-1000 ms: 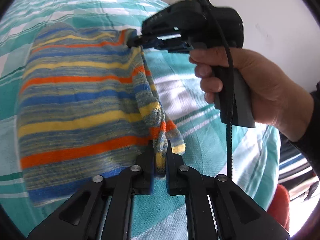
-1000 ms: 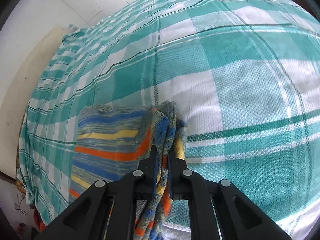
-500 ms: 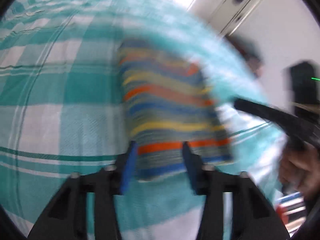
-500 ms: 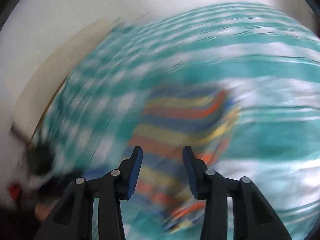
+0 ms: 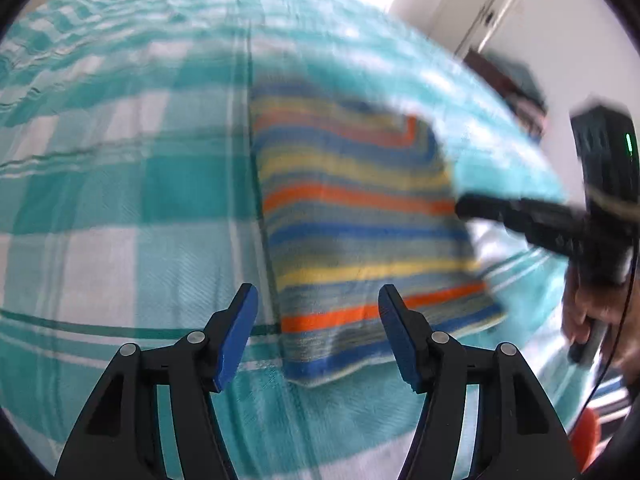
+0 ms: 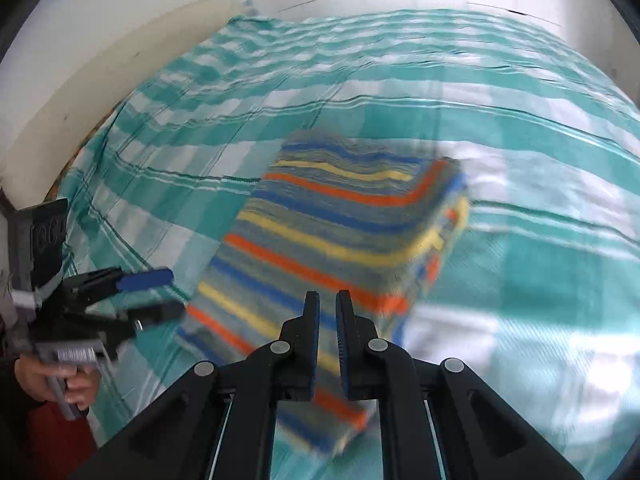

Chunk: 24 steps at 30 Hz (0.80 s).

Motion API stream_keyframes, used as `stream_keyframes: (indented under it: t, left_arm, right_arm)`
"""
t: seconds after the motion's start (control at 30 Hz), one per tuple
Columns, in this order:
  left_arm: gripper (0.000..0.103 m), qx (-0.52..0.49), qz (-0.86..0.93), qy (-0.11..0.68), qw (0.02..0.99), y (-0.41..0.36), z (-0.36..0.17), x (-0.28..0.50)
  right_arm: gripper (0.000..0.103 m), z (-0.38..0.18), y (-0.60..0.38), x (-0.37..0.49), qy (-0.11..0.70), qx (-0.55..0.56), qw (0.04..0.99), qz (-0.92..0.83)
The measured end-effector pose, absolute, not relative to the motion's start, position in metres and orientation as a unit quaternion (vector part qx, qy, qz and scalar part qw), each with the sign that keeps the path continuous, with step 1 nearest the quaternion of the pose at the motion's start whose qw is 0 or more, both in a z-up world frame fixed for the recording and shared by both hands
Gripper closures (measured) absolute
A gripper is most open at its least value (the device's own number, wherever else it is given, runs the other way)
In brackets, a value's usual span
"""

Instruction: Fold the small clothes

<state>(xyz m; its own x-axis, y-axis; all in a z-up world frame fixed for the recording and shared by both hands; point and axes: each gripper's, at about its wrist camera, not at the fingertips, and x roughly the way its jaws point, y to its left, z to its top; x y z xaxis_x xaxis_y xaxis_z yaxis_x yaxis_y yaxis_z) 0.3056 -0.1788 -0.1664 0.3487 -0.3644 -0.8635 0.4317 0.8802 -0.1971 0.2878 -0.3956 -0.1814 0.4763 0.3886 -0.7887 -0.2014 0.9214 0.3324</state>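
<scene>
A folded striped knit garment (image 5: 352,216) in blue, yellow, orange and grey lies flat on the teal-and-white checked bed sheet (image 5: 120,200). My left gripper (image 5: 316,294) hovers over its near edge; its jaws are opening and nothing is between the blue pads. In the right wrist view the garment (image 6: 328,224) lies ahead of my right gripper (image 6: 327,296), whose jaws are closing to a narrow slit with no cloth in it. The left gripper (image 6: 174,294) shows at the left there, apart from the garment. The right gripper (image 5: 464,204) reaches in from the right beside the garment's edge.
The checked sheet (image 6: 520,240) covers the whole bed. A cream headboard and wall (image 6: 80,60) bound it on one side, and white cupboard doors (image 5: 480,8) stand beyond the other. A hand (image 5: 588,312) holds the right gripper. Something red (image 5: 584,432) lies by the bed's edge.
Both grippers let go of the garment's edge, which they had pinched and lifted, and drew back. The garment now lies folded flat. The left jaws spread wide; the right opened, then closed again.
</scene>
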Motion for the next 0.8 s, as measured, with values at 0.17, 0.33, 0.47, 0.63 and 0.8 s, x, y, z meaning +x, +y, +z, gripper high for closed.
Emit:
stream_keyframes:
  t: [0.17,0.33,0.47,0.63,0.8]
  left_arm:
    - [0.034,0.046,-0.242,0.513,0.822,-0.17,-0.167,0.293]
    - [0.025,0.008,-0.233,0.492,0.839,-0.165,-0.156,0.305]
    - [0.027,0.059,-0.224,0.52,0.822,-0.175,-0.175,0.305]
    - [0.018,0.025,-0.227,0.494,0.839,-0.143,-0.157,0.293]
    - [0.024,-0.044,-0.248,0.517,0.818,-0.131,-0.176,0.311]
  right_arm:
    - [0.103,-0.233,-0.427,0.304,0.52,0.146,0.829,0.142]
    - [0.096,-0.176,-0.417,0.324,0.464,0.111,0.866,0.148]
    - [0.097,-0.202,-0.411,0.374,0.485,0.065,0.863,0.129]
    - [0.093,-0.211,-0.471,0.36,0.482,0.11,0.868,0.051]
    - [0.06,-0.198,-0.503,0.34,0.443,0.243,0.855,0.113]
